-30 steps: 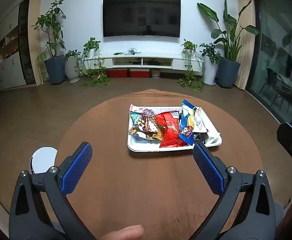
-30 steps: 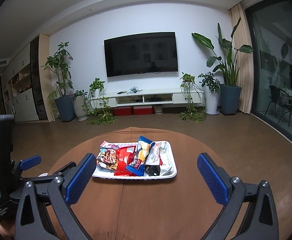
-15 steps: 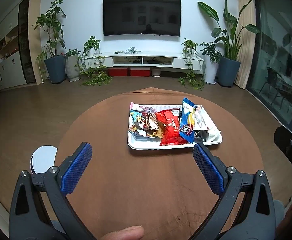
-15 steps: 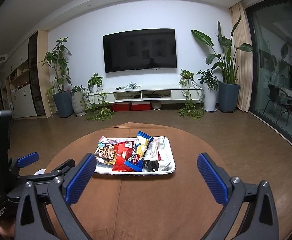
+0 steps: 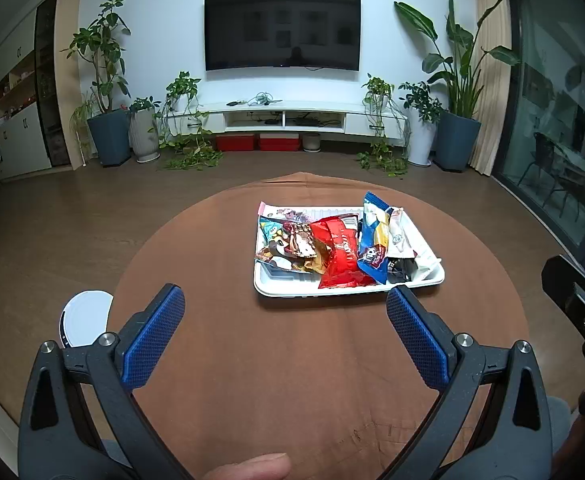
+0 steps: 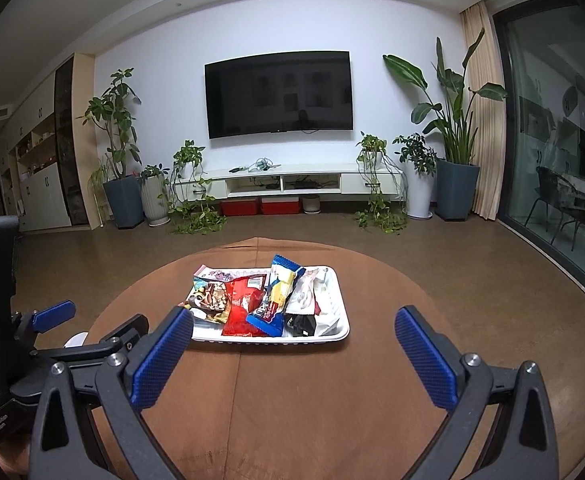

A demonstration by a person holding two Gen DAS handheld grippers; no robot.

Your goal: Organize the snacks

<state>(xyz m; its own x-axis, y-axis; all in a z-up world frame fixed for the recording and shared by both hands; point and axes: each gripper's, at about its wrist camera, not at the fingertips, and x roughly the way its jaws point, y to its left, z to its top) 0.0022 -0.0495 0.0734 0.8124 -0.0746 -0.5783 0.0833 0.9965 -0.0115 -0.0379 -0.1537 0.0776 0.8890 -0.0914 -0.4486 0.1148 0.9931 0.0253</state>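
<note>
Left wrist view: the left claw (image 5: 284, 306) hangs wide open over the round brown desk (image 5: 220, 360), empty. Beyond it sits a white tray (image 5: 276, 288) piled with snack packets, a red packet (image 5: 338, 254) in the middle.

Right wrist view: the right claw (image 6: 294, 326) is spread open, holding nothing, near the tray (image 6: 332, 334). The left claw (image 6: 92, 320) is at the left.

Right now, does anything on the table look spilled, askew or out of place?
Nothing has spilled. The snack packets lie in a loose overlapping heap in the white tray; a pink packet pokes over its far left rim. Both grippers, left and right, are open and empty.
</note>
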